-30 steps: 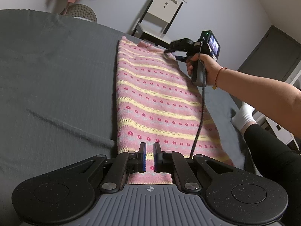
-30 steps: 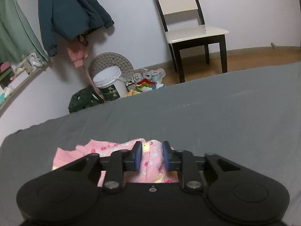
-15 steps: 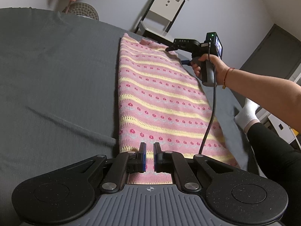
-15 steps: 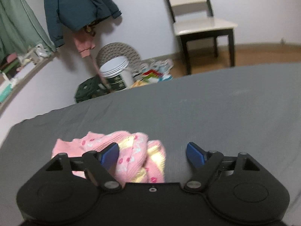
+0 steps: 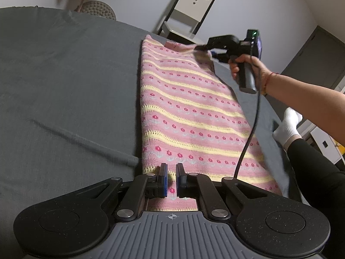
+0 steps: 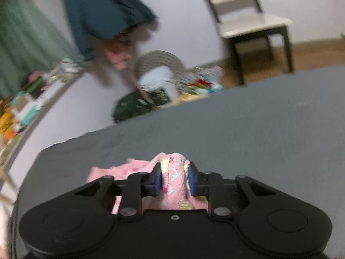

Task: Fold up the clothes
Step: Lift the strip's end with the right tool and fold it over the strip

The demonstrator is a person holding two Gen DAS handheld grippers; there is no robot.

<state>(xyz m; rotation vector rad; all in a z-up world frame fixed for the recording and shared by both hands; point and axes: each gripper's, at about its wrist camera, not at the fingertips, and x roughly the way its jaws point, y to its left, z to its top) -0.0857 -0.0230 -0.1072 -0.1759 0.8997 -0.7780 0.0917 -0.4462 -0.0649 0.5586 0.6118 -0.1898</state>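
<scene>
- Left wrist view: the left gripper [image 5: 171,178] has its blue pads all but together at the near hem of the pink striped sweater [image 5: 183,116]; whether cloth is pinched between them cannot be told from here.
- The sweater lies long and flat on the dark grey bed sheet [image 5: 64,86], folded into one narrow panel that runs away from the jaws.
- At its far corner the right gripper [image 5: 204,48] lifts a bunch of the knit; its jaws are closing with the cloth between them.
- Right wrist view: the blue pads of the right gripper [image 6: 174,180] press on both sides of a bunched fold of the sweater [image 6: 172,172].
- A right hand [image 5: 248,67] grips the handle, and a black cable [image 5: 250,129] hangs from it across the sweater's right edge.
- Beyond the bed stand one chair [image 6: 248,19], one white bucket [image 6: 157,79] and a dark basket [image 6: 138,105]; one dark jacket [image 6: 103,10] hangs on the wall.
- The right wrist view is blurred, so the clutter on the floor and on the shelf [image 6: 21,108] at left cannot be made out.
- A leg in black with one white sock [image 5: 289,127] is cut off at the right edge.
</scene>
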